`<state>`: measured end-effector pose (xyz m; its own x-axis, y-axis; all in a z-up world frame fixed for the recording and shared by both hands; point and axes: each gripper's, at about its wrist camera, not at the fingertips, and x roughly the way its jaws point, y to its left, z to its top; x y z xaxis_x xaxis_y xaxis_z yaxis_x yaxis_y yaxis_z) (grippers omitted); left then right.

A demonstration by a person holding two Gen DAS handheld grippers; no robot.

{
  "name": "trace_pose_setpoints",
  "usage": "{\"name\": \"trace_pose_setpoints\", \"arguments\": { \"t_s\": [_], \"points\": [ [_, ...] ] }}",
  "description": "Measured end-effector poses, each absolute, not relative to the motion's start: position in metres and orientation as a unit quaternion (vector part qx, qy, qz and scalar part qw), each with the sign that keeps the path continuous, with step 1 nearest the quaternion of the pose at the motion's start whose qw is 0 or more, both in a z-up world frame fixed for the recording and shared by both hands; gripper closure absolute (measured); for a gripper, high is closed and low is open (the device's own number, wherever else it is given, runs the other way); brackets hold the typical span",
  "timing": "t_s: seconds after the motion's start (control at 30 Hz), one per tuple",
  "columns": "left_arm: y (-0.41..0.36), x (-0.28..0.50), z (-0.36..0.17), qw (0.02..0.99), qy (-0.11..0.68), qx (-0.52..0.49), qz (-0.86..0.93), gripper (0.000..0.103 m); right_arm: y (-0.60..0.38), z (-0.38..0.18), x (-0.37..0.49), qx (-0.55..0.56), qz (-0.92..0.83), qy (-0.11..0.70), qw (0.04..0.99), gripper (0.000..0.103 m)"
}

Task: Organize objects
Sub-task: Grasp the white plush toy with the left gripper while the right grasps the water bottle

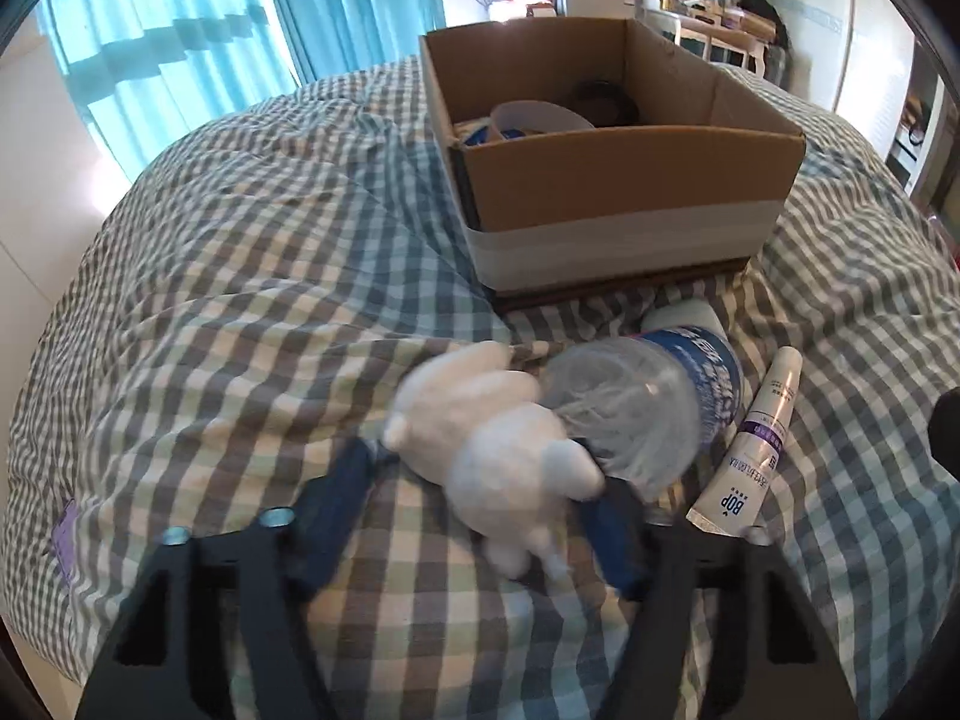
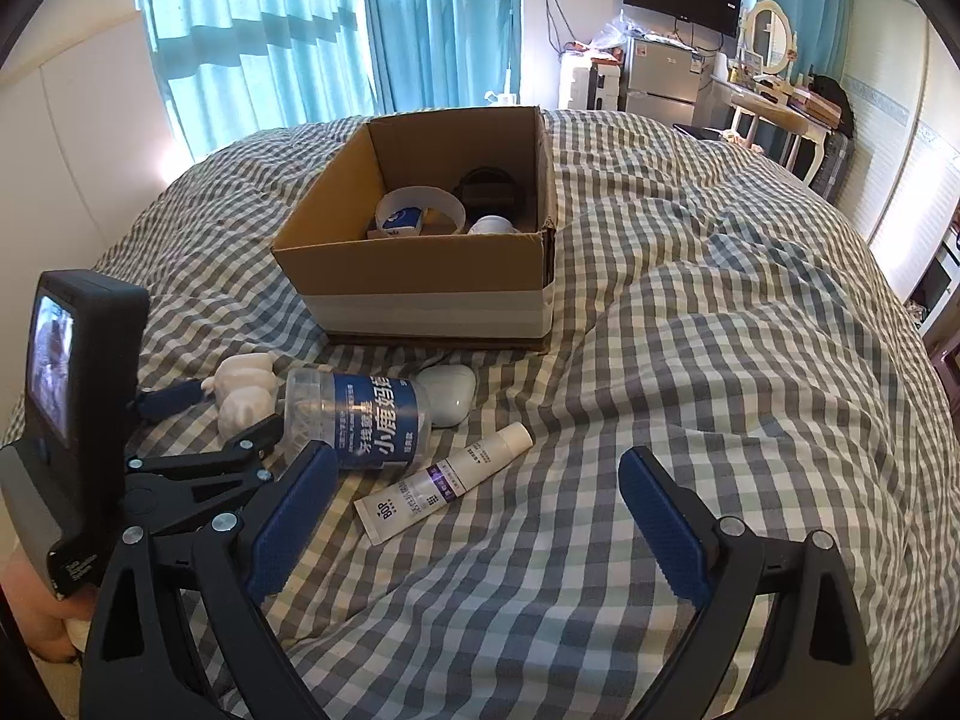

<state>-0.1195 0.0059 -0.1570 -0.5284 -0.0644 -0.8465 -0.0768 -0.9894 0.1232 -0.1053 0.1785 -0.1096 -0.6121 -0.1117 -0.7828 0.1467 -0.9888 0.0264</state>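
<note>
The white plush toy (image 1: 498,450) is seen blurred between the blue pads of the left gripper (image 1: 480,480), which appear closed against its sides. It lies on the checked bedspread (image 1: 240,240), touching a clear water bottle (image 1: 648,402) with a blue label.

Only the right wrist view shows a white rounded case (image 2: 450,393) beyond the bottle (largely hidden in the other view), and more of the cardboard box's (image 2: 420,276) contents: a white tape ring (image 2: 420,204) and a dark round item. The right gripper (image 2: 480,516) is held spread wide over bare bedspread, nothing between its fingers. A white tube (image 2: 444,483) lies beside the bottle.
</note>
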Motion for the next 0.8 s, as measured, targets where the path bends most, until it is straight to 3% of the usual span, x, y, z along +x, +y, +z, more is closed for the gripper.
{"name": "trace_pose_setpoints", "arguments": {
  "t_s": [0.17,0.2,0.8],
  "points": [
    [0.011,-0.115,-0.153,0.018,0.076,-0.479,0.874,0.053,0.181,-0.108,-0.104,0.434,-0.898,0.016,0.07,0.008],
    [0.01,-0.113,-0.152,0.019,0.073,-0.478,0.875,0.062,0.181,-0.108,-0.104,0.434,-0.898,0.015,0.07,0.008],
    [-0.042,-0.096,-0.094,-0.026,0.039,-0.41,0.911,0.062,0.139,-0.149,-0.137,0.468,-0.87,-0.005,0.154,0.008]
  ]
}}
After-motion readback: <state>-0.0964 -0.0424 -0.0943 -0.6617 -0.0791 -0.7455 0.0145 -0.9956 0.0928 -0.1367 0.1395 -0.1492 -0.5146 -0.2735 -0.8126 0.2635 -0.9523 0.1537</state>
